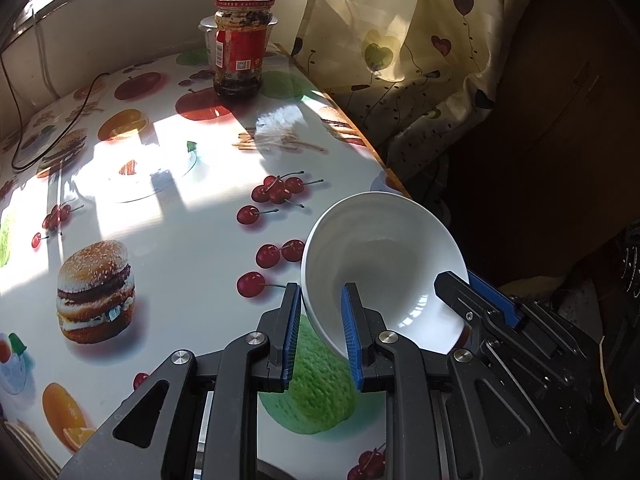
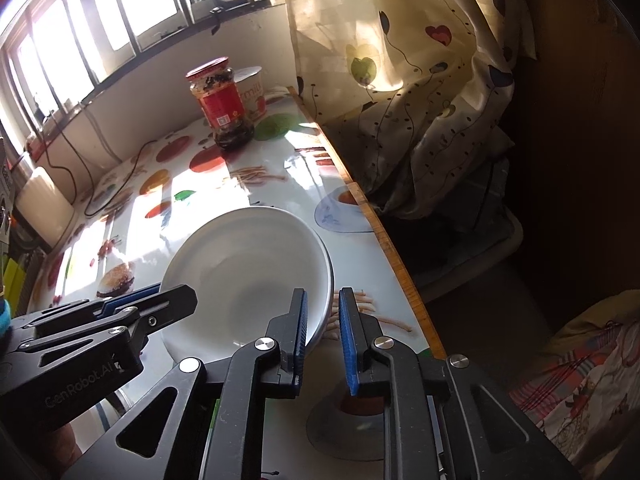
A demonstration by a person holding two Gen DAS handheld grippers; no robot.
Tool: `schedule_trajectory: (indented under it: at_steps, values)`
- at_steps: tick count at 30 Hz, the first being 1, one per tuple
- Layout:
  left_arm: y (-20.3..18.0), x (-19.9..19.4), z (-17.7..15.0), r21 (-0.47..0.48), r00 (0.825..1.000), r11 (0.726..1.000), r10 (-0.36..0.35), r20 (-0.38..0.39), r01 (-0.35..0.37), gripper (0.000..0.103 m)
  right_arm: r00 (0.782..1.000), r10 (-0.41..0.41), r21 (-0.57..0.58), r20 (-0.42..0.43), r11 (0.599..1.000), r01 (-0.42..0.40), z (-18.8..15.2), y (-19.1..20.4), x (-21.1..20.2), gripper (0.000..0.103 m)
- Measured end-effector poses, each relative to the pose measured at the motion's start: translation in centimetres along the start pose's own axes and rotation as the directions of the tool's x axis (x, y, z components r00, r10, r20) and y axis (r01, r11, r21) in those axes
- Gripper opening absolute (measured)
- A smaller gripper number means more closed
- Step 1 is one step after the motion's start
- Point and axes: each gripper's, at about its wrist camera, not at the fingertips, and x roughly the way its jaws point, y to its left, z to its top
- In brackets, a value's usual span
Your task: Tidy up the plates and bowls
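Note:
A white bowl [image 1: 384,248] sits tilted near the right edge of the fruit-and-burger printed table [image 1: 180,248]. My left gripper [image 1: 320,288] is shut on its left rim, one blue pad inside the wall and one outside. My right gripper [image 1: 460,278] clamps the opposite rim. In the right wrist view the same bowl [image 2: 240,264] fills the middle, with my right gripper [image 2: 322,292] straddling its right rim and my left gripper [image 2: 176,292] on the left rim. I cannot tell whether the bowl's base touches the table.
A red-lidded jar [image 1: 242,44] of dark sauce stands at the far end, with a white cup [image 2: 252,88] behind it. A black cable [image 1: 80,108] trails across the far left. The wooden table edge [image 2: 392,248] runs close on the right, beside a heart-patterned curtain [image 1: 400,60].

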Motion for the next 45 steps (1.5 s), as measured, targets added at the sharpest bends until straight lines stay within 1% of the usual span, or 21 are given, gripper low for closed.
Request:
schedule_trajectory:
  at_steps: [3, 6, 26, 34, 45]
  values:
    - [0.2, 0.1, 0.0, -0.005, 1.0, 1.0, 0.007, 0.002, -0.007, 0.016, 1.0, -0.001, -0.001, 0.002, 1.0, 0.001, 0.1, 0.1, 0.1, 0.014]
    - [0.3, 0.2, 0.1, -0.005, 1.0, 1.0, 0.009, 0.0, -0.009, 0.013, 1.0, -0.002, 0.003, 0.006, 1.0, 0.002, 0.1, 0.1, 0.1, 0.014]
    - [0.3, 0.0, 0.0, -0.01, 1.0, 1.0, 0.011, 0.012, -0.011, 0.013, 1.0, 0.001, 0.004, 0.009, 1.0, -0.001, 0.3, -0.2, -0.1, 0.013]
    - [0.4, -1.4, -0.3, -0.014, 0.999, 1.0, 0.001, 0.042, 0.0, 0.013, 1.0, 0.006, 0.004, 0.026, 1.0, -0.006, 0.1, 0.3, -1.4, 0.013]
    - [0.5, -4.2, -1.2, -0.007, 0.996, 1.0, -0.005, 0.09, 0.006, 0.013, 0.997, 0.016, -0.005, 0.071, 1.0, -0.016, -0.2, 1.6, -4.4, 0.013]
